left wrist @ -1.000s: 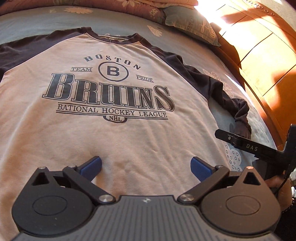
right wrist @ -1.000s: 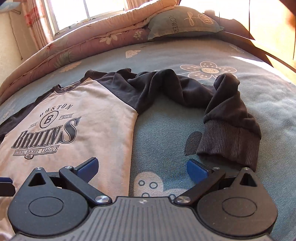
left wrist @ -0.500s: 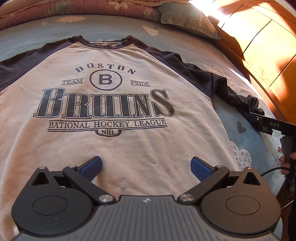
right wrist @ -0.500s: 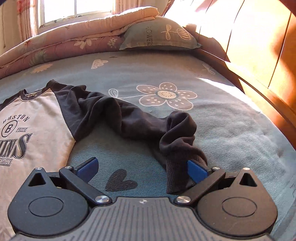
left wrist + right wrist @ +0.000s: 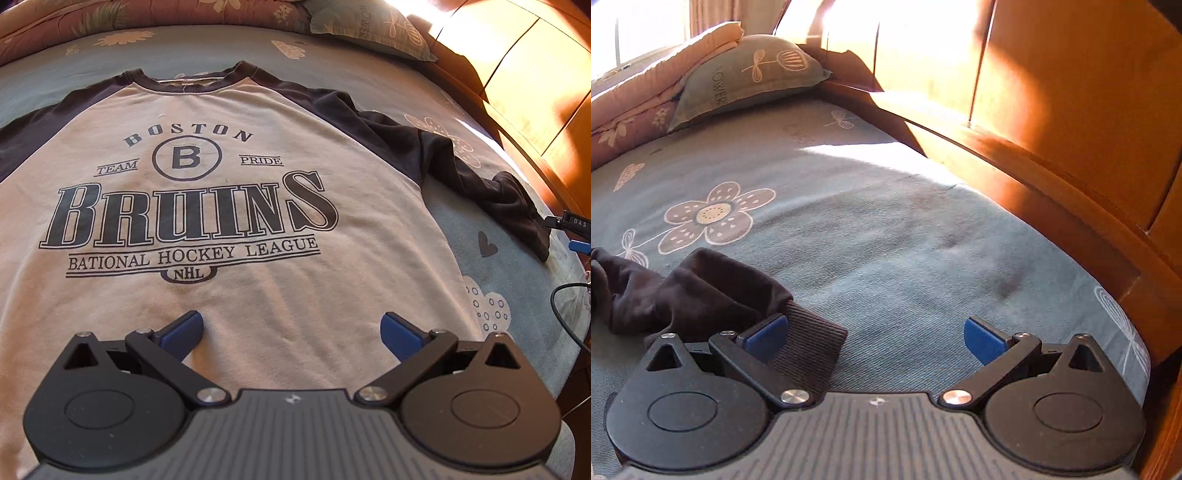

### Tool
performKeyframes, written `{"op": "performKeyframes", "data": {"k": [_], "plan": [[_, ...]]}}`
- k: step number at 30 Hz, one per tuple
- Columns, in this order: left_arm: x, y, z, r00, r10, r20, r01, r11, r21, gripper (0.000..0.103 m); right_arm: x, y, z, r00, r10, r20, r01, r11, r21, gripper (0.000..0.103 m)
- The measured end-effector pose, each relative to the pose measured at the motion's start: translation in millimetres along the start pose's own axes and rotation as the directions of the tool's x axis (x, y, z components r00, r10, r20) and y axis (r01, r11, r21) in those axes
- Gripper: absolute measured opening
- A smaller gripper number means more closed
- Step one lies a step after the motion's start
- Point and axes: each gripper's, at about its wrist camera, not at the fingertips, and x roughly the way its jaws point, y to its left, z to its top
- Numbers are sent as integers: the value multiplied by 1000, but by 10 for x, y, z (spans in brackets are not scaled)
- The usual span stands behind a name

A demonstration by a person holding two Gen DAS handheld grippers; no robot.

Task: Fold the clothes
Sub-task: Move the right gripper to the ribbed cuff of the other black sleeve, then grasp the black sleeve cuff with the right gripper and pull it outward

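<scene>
oddly, both spread grippers, left gripper (image 5: 291, 328) and right gripper (image 5: 875, 336), hide parts of the sweatshirt (image 5: 229, 280).

Hard sun from the window (image 5: 635, 40), glare blown out on the wooden headboard (image 5: 1071, 110); bed (image 5: 886, 240) shaded; fisheye bends edges; frames sharp.

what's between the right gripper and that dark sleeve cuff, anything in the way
Nothing visible. The right gripper is open right at the ribbed cuff of the dark sleeve; its left finger overlaps the cuff, with only bare bedsheet around.
</scene>
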Motion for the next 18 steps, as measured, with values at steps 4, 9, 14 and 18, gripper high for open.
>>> {"op": "performKeyframes", "data": {"k": [4,9,14,18], "plan": [[5,-20,4,1000,5,-2,-5,1000,2,101,-170,-269,-156,969,245,-12,-239,954,181,103],[9,-38,-1,1000,1,-5,-1,1000,14,101,-106,-305,-457,844,533,-54,-479,796,369,103],[28,-34,5,1000,1,-2,-1,1000,14,102,35,-281,-489,821,571,12,-527,750,400,103],[35,-48,-4,1000,7,-1,-7,1000,21,102,318,-316,-280,808,586,60,-551,716,429,103]]}}
